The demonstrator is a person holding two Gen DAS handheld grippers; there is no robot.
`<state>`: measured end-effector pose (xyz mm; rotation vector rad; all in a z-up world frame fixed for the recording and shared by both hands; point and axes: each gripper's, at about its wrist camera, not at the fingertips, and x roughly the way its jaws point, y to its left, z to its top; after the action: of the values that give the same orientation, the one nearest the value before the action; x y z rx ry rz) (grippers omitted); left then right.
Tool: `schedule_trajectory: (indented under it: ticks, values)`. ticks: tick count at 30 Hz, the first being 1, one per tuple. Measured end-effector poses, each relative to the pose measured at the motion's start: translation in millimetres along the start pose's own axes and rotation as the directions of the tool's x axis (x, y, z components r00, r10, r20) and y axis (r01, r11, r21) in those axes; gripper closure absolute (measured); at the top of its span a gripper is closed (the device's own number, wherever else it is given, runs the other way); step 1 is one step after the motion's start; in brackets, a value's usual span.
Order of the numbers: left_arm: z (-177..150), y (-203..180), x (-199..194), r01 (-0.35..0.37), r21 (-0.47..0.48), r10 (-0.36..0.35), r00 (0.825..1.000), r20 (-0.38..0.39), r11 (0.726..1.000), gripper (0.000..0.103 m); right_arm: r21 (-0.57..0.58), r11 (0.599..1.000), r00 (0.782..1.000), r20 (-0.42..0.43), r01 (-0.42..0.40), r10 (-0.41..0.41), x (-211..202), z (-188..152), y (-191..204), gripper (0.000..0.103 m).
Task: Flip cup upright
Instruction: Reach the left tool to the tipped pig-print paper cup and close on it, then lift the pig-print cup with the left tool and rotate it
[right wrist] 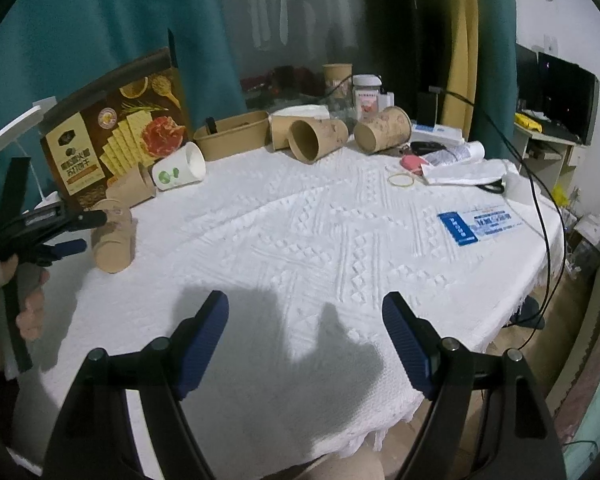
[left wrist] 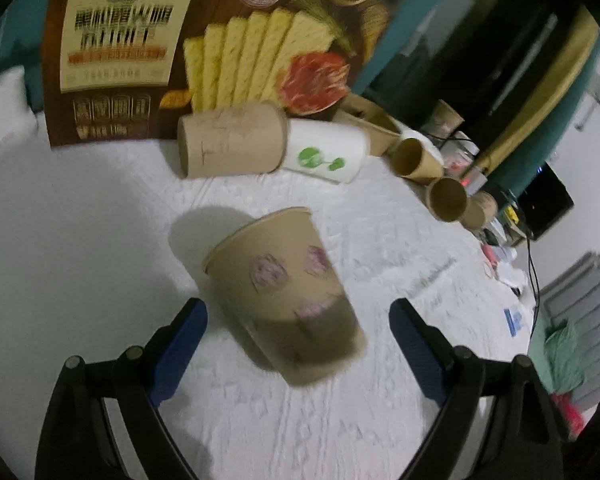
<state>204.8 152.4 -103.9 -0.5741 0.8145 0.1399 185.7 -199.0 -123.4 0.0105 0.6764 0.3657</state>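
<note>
A brown paper cup with pink flower prints [left wrist: 284, 292] stands on the white tablecloth [left wrist: 100, 208], rim up and slightly tilted. My left gripper [left wrist: 298, 320] is open, its blue pads on either side of the cup's lower part without touching it. In the right wrist view the same cup [right wrist: 114, 240] stands at the table's left, with the left gripper [right wrist: 74, 232] open beside it, held by a hand. My right gripper [right wrist: 304, 320] is open and empty above the table's near edge.
A cracker box [right wrist: 116, 132] stands at the back left. Several brown cups [right wrist: 316, 138] and a white cup with a green print [right wrist: 178, 172] lie on their sides near it. A brown bowl [right wrist: 232, 134], papers [right wrist: 480, 222], a rubber band [right wrist: 401, 179] and cables lie right.
</note>
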Motion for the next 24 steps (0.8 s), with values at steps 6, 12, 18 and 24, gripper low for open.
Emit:
schedule_trajectory:
  ticks: [6,12,18,24]
  values:
    - [1.9,6.6,31.7,0.076,-0.055,-0.081,0.993,-0.091,0.996,0.037,0.014,1.0,0.999,-0.047,-0.01,0.01,12.8,-2.2,-5.6,0.026]
    - [-7.6,-6.0,18.4,0.114,-0.024,-0.116,0.989,-0.094,0.993,0.039,0.009,1.0,0.999,-0.039,-0.027,0.027,7.8,-5.1,-0.5,0.026]
    - [-37.0,-30.2,-19.6,0.183,0.044,-0.176,0.977,-0.122,0.982,0.039,0.005,0.999,0.998,-0.032,-0.045,0.046,-6.0,-14.4,9.3,0.026]
    - [-87.6,-52.7,-50.9,0.248,0.086,-0.23,0.957,-0.177,0.965,0.039,-0.013,0.999,0.998,-0.025,-0.051,0.05,-26.1,-30.1,16.3,0.026]
